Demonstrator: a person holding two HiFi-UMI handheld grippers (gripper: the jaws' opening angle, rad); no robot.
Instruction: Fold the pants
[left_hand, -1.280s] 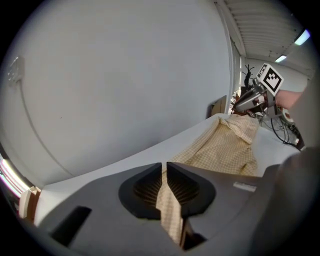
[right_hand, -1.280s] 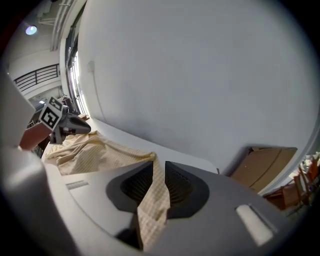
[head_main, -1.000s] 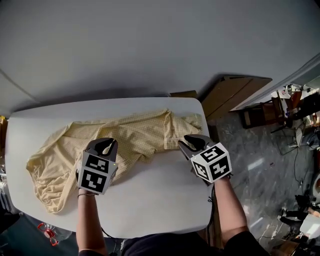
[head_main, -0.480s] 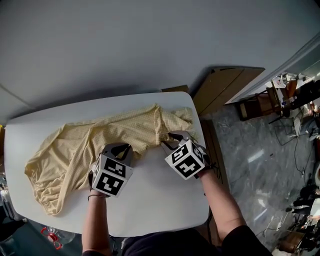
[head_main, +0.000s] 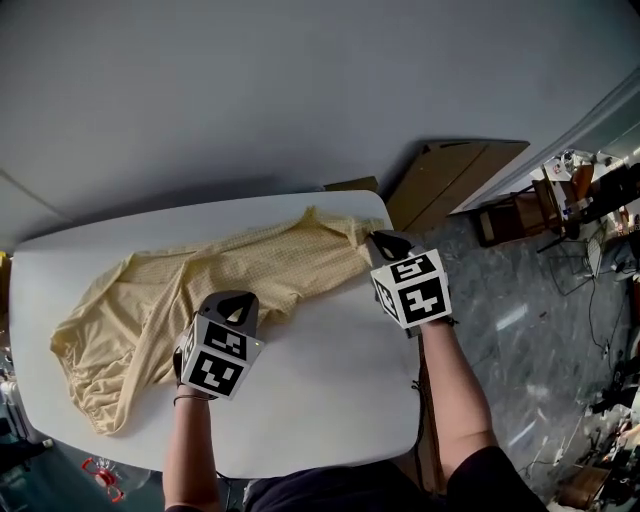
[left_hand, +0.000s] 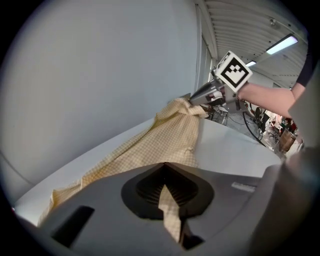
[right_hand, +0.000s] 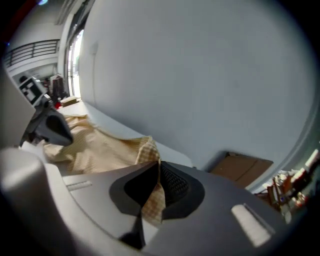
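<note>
Pale yellow checked pants lie spread across the white table, waist at the left and leg ends at the far right corner. My left gripper is shut on the near edge of a leg, and a strip of cloth is pinched in its jaws, which have just closed tighter. My right gripper is at the leg's end near the table's right corner. Its jaws have just been closing and now pinch the hem. The left gripper view shows the right gripper lifting that hem.
A brown cardboard sheet leans against the grey wall just right of the table. Beyond it is marble floor with furniture and clutter. The table's right edge runs under my right forearm.
My right gripper moved from the leg's near edge up and right to the leg's end and shut on the hem. The bunched leg end is drawn out straighter. My left gripper shifted slightly right.
</note>
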